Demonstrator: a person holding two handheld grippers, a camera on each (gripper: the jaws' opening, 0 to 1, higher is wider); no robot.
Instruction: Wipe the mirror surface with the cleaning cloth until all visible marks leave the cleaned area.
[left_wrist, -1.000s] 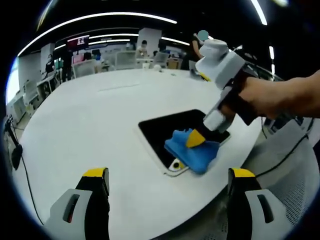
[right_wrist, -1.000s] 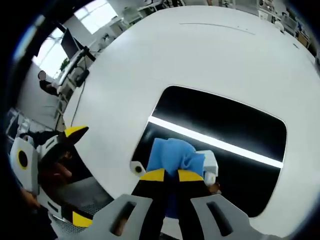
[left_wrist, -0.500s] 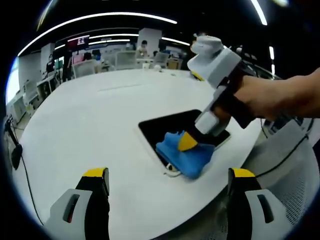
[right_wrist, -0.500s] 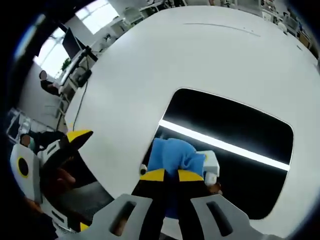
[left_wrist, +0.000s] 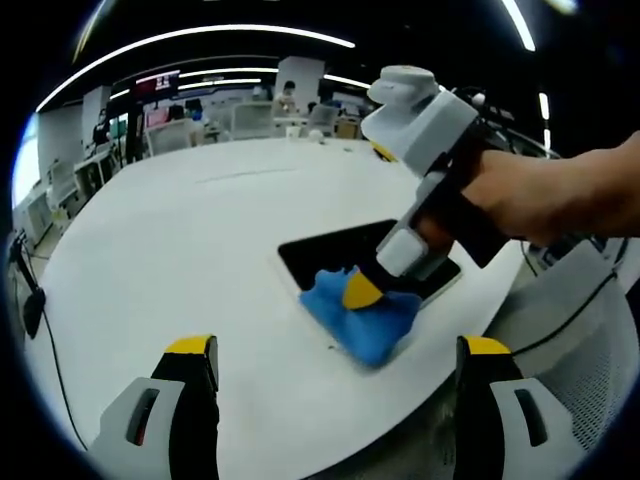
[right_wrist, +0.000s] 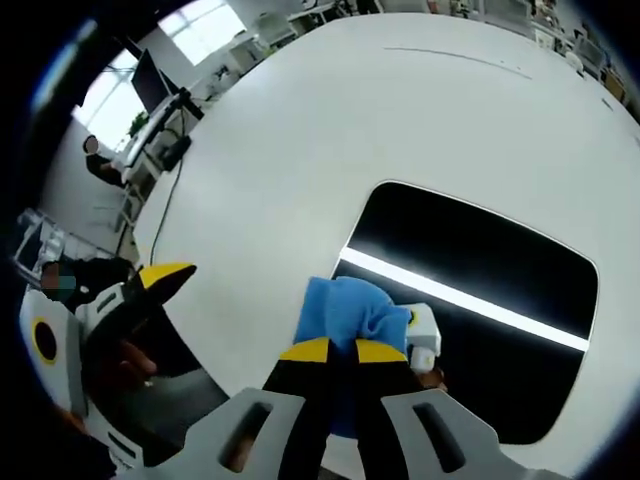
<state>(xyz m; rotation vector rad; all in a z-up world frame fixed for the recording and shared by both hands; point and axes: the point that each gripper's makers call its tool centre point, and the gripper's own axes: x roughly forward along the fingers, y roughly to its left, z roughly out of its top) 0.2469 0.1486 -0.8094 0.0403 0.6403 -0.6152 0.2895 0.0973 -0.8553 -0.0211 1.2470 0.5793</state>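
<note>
Two views are given. Left gripper view: the left gripper (left_wrist: 335, 362) is held with jaws spread and empty, well short of the mirror (left_wrist: 345, 252) lying ahead on the white table (left_wrist: 170, 240); the right gripper (left_wrist: 362, 292) is seen pressing the blue cloth (left_wrist: 362, 318) onto the mirror's near corner, farther toward that edge than a second ago. Right gripper view: the jaws are clamped on the cloth, which now overlaps the mirror's rim just ahead. The stroke is judged to be finishing at the edge; no marks can be made out.

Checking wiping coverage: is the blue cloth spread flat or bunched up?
Bunched. The blue cloth sits crumpled in folds, pinched by the right hand-held gripper at the mirror edge.
</note>
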